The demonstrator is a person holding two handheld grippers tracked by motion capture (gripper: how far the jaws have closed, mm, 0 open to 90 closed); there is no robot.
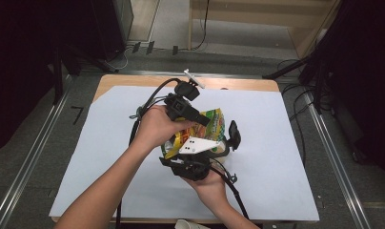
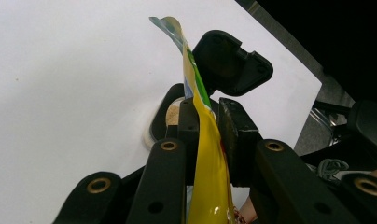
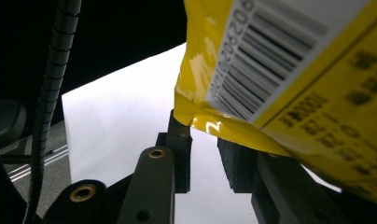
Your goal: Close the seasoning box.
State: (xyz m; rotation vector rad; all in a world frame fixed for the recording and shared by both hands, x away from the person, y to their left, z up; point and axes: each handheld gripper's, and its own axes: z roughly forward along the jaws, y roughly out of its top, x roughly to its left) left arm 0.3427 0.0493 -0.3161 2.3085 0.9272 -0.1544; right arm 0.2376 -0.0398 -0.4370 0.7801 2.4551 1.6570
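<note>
A yellow and green snack bag (image 1: 215,120) is held up over the middle of the table between both hands. My left gripper (image 1: 204,121) reaches in from the left, and in the left gripper view it (image 2: 209,122) is shut on the bag's thin yellow edge (image 2: 210,163). My right gripper (image 1: 200,155), with its grey plate on top, comes up from below the bag. In the right gripper view the bag's barcode side (image 3: 294,70) lies across the tips of that gripper (image 3: 204,140). Its pads stand a narrow gap apart, with white paper showing between them; the tips are hidden.
White paper (image 1: 276,157) covers the wooden table (image 1: 238,84). A small round container with tan contents (image 2: 171,116) sits under the bag. A white cup (image 1: 190,224) stands at the near edge and a small white part (image 1: 193,78) at the far edge. Cables trail from both grippers.
</note>
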